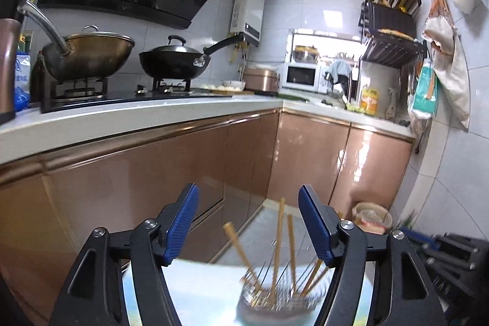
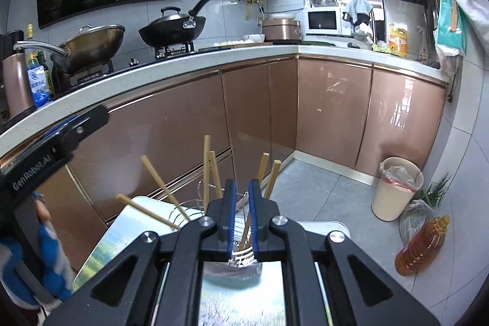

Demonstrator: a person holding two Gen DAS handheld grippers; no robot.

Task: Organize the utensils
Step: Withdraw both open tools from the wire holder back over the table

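The left tool [image 1: 248, 222] stands with its blue-padded jaws spread apart and nothing between the pads; the wooden chopsticks [image 1: 279, 237] show through the gap, lower down and beyond it, blurred. The right tool [image 2: 242, 217] has its jaws drawn nearly together. Whether the pads pinch the wire rim of the holder or merely sit in front of it cannot be told, since the tool's own body hides the contact.

Beyond the tools, the round wire-mesh metal utensil holder [image 2: 195, 203] stands on a small worktop with a printed landscape surface [image 2: 113, 237]. Seven or so light wooden chopsticks stand in it, leaning out at various angles rather than bunched upright.

By this showing, the task looks well advanced: the chopsticks in view are all in the holder, and no loose utensil lies on the visible part of the surface. What may remain is straightening the splayed sticks, or fetching pieces that lie outside both views.
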